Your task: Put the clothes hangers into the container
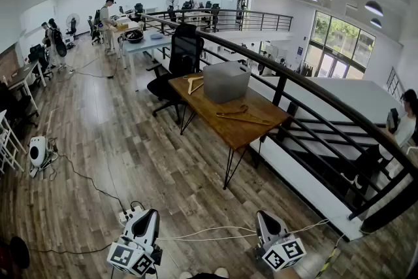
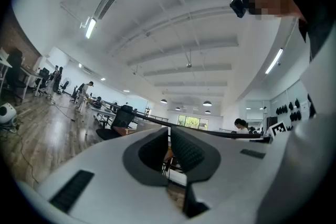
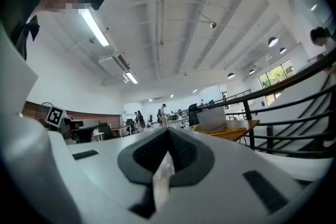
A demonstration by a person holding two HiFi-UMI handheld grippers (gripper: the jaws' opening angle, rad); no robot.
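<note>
Counts: two hand-held grippers, two hangers, one container, one table, one chair.

Left white two-jaw gripper (image 1: pixel 144 215) is low at the bottom of the head view, over wood-plank floor, well apart from the table. In the left gripper view its dark ribbed pads (image 2: pixel 185 150) are clenched, only a sliver between them, gripping nothing.

Black office chair (image 1: pixel 185 49) stands behind the brown wooden table with thin black metal legs (image 1: pixel 241 134).

First pale wooden clothes hanger (image 1: pixel 193 83) lies flat on the table's far left corner, just beside the container's left side. It is too small here to read its hook or axis.

Grey translucent box-shaped plastic container (image 1: pixel 226 82) sits upright on the table's far half.

Second pale wooden clothes hanger (image 1: pixel 243 115) lies flat on the tabletop in front of the container, toward the right end. It is a thin curved bar whose long axis runs left to right along the table, its hook side toward the container.

Right white two-jaw gripper (image 1: pixel 264 217) is also low, well apart from the table. Its jaws are pressed together and empty in the right gripper view.

Both hangers are outside the container.
</note>
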